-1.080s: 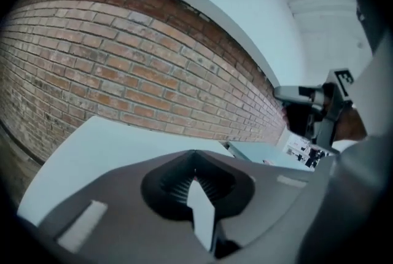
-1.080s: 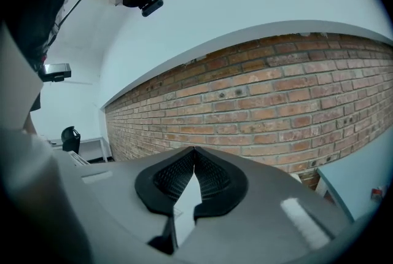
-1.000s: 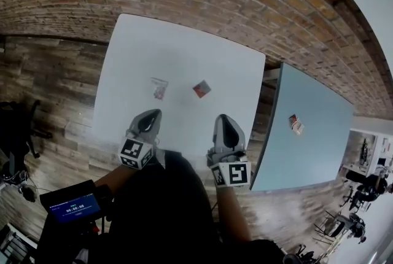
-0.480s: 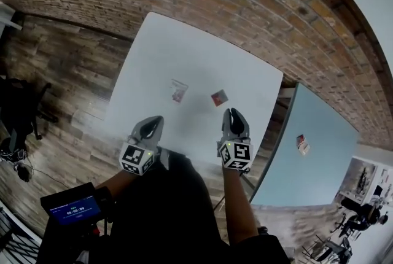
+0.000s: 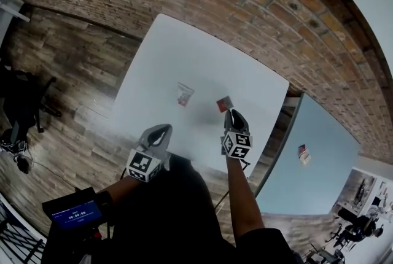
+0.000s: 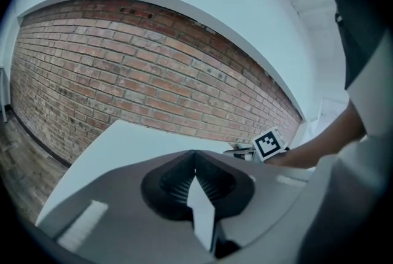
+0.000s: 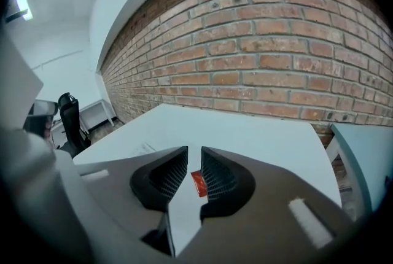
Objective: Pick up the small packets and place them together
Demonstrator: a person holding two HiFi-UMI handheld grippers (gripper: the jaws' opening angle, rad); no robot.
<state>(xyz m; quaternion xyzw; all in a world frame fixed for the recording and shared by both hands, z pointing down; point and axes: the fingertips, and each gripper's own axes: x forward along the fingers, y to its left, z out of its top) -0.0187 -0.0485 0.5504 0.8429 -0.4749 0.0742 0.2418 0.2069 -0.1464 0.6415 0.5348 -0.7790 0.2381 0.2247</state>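
Overhead, the head view is showing a white bench (image 5: 184, 54) carrying a red packet (image 5: 225, 104) and, apart to its left, a clear packet (image 5: 185, 94). The right gripper (image 5: 231, 113) is pointing at the red packet, tips just beside it. The left gripper (image 5: 161, 131) is hanging over the near edge.

Next, the left gripper view is showing its jaws resting together, empty.

Lastly, in the right gripper view, the jaws have just been opening and are standing apart, with the red packet lying on the bench in the gap between them.
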